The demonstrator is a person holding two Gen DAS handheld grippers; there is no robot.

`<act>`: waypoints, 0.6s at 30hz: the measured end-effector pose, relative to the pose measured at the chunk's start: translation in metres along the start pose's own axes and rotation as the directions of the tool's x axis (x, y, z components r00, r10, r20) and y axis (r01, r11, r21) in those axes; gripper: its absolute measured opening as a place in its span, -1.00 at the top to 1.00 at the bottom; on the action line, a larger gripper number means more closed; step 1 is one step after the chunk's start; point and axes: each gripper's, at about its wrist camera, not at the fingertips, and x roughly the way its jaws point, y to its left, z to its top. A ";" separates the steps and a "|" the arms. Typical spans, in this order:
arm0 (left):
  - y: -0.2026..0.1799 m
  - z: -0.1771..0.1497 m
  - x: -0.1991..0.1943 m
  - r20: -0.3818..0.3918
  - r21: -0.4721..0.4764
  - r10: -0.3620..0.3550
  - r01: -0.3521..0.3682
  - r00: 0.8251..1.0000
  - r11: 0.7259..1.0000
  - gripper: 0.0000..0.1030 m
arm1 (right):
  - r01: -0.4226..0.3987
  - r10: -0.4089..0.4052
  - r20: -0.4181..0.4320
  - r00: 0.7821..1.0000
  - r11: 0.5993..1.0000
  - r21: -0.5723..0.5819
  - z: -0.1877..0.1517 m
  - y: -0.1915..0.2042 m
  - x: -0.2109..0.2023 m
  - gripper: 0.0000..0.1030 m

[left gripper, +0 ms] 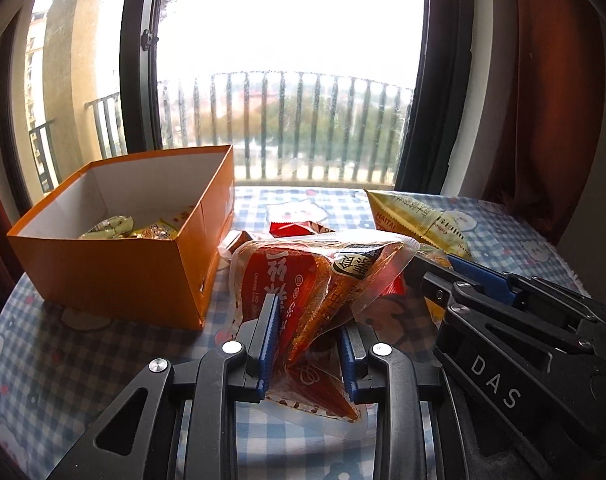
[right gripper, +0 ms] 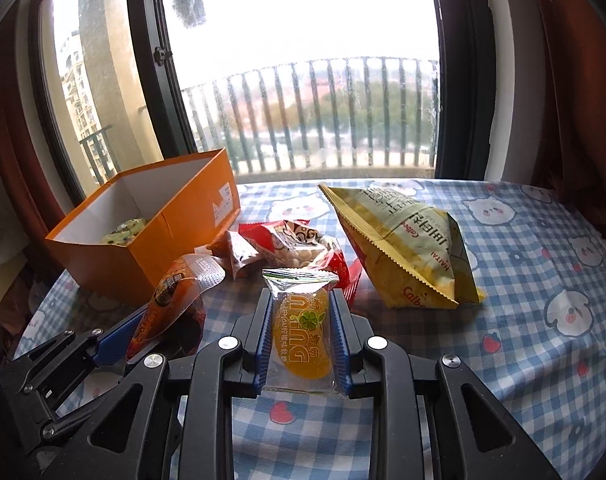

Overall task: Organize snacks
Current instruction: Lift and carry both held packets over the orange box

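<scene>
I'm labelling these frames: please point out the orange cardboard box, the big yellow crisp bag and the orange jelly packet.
Orange cardboard box (right gripper: 115, 270), right wrist view, near front wall.
Big yellow crisp bag (right gripper: 407, 248), right wrist view, front panel.
Orange jelly packet (right gripper: 303, 332), right wrist view, packet's middle.

Orange box (right gripper: 171, 236) beside piled snacks (right gripper: 299, 248)

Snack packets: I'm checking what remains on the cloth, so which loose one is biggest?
The yellow crisp bag, puffed and zigzag-edged, right of the red packet. It dwarfs the orange jelly pouch held in the right gripper.
</scene>
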 end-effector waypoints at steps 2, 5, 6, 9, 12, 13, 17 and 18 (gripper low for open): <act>0.000 0.005 -0.006 0.014 -0.001 0.005 -0.005 1.000 1.000 0.50 | -0.014 0.014 0.012 1.000 1.000 -0.006 0.005 0.003 -0.005 0.43; 0.001 0.014 -0.015 0.044 -0.011 0.014 -0.013 0.999 1.000 0.50 | -0.030 0.031 0.037 0.999 0.999 -0.023 0.014 0.008 -0.014 0.43; 0.001 0.016 -0.019 0.056 -0.011 0.018 -0.018 0.998 1.000 0.50 | -0.034 0.035 0.047 0.998 0.999 -0.029 0.017 0.009 -0.017 0.43; 0.002 0.022 -0.027 0.084 -0.009 0.021 -0.021 0.996 1.000 0.50 | -0.044 0.047 0.075 0.996 0.998 -0.045 0.026 0.014 -0.025 0.43; 0.004 0.029 -0.032 0.107 -0.009 0.029 -0.029 0.994 1.000 0.50 | -0.050 0.055 0.097 0.994 0.997 -0.059 0.036 0.019 -0.031 0.43; 0.003 0.031 -0.032 0.112 -0.007 0.031 -0.030 0.993 1.000 0.50 | -0.053 0.059 0.103 0.993 0.997 -0.062 0.039 0.020 -0.032 0.43; 0.007 0.040 -0.030 0.126 0.000 0.040 -0.040 0.991 0.999 0.50 | -0.061 0.069 0.119 0.990 0.996 -0.071 0.050 0.026 -0.031 0.43; 0.008 0.042 -0.030 0.127 -0.001 0.041 -0.042 0.991 0.999 0.50 | -0.065 0.073 0.121 0.990 0.995 -0.073 0.053 0.027 -0.030 0.43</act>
